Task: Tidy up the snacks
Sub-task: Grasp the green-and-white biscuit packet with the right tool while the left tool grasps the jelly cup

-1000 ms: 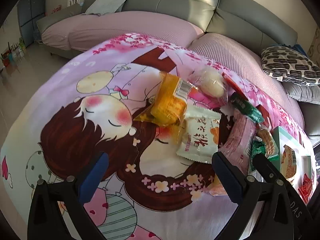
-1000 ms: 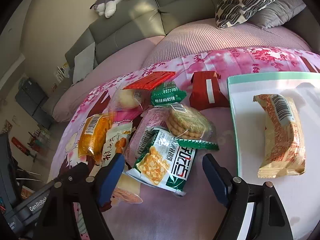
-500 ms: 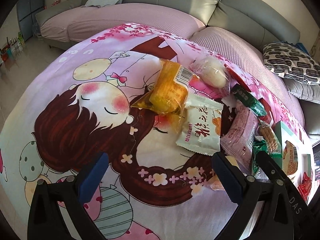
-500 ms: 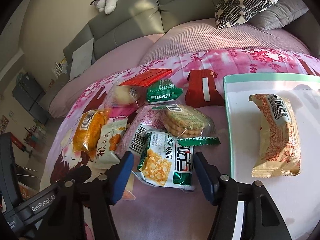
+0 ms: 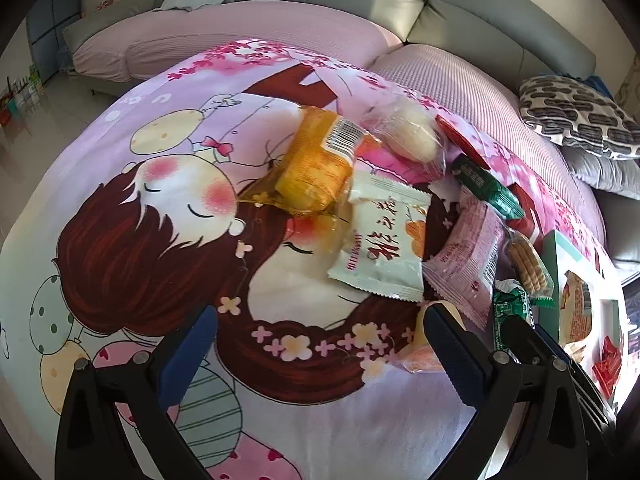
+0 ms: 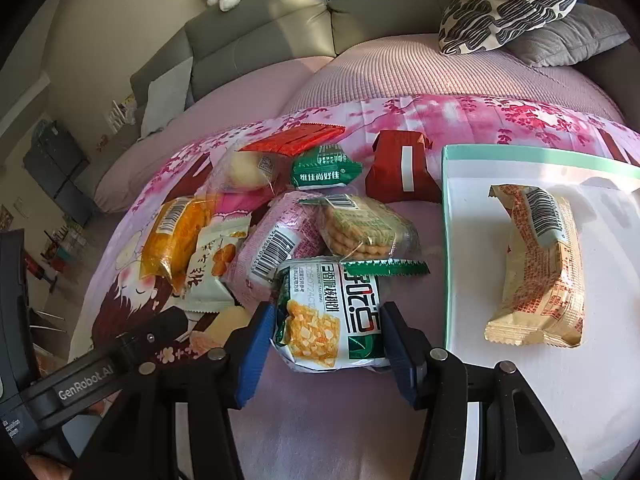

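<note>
- Closed the right hand-held gripper (image 6: 327, 320) in over the last second, from a wide spread above the pile to a grip on the green-and-white packet (image 6: 328, 292), with a blue pad pressed against each long side.
- Took that packet across its width, probably because it lay nearest and on top, so that lifting it would disturb little else.
- Found it flat on the cartoon-print cloth (image 5: 160, 240) at the near edge of the pile, not yet lifted, its far end touching the biscuit pack (image 6: 360, 228) and the pink packet (image 6: 280, 236).
- Judged the crinkly film likely to buckle or slide under the pads, hence a hold low and square on the body rather than on a sealed end.
- Saw the white tray (image 6: 446, 240) just beside the pile on the right, with one beige packet (image 6: 540, 264) already lying in it lengthwise; took it for the place where the snacks were being gathered.
- Kept the left hand-held gripper (image 5: 322, 320) spread wide with nothing between its pads, low over the cloth at the near side of the pile, seemingly out of the way of the right one.
- Left the orange packet (image 5: 316, 168) and the white sachet (image 5: 380, 240) overlapping at the pile's left side, untouched.
- Noted the grey sofa (image 6: 260, 28) behind it all.
</note>
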A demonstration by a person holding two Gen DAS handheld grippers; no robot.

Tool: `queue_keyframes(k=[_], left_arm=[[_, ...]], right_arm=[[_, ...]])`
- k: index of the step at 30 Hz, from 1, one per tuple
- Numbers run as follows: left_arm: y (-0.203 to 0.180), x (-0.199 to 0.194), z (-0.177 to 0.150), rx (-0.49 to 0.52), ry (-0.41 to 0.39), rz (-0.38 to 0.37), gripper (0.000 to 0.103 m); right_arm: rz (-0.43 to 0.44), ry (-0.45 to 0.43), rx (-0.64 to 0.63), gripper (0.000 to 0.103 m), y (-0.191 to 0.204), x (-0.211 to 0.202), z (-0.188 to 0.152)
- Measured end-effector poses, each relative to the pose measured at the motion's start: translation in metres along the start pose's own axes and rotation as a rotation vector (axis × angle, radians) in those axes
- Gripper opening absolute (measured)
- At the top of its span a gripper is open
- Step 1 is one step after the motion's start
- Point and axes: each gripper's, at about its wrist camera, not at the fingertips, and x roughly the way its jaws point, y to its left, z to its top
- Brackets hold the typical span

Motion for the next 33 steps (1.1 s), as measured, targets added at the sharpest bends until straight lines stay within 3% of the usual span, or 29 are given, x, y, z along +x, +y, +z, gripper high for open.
queue_keyframes(k=[16, 26, 33], left_arm=[[-0.021, -0.004, -0.004, 0.030, 0.012, -0.096, 0.103], [-0.033, 0.009, -0.009, 0.021, 0.083, -0.166, 0.102], [-0.041, 0.012, -0.013, 0.037, 0.104, -0.206, 0.079]], right_arm=[[-0.034, 0.064, -0.036, 0.057, -0.002, -0.013, -0.009], [-0.048, 0.077, -0.050, 0.057, 0.001, -0.011, -0.012], [-0.065, 0.084, -0.072, 0.057, 0.004, -0.009, -0.013]])
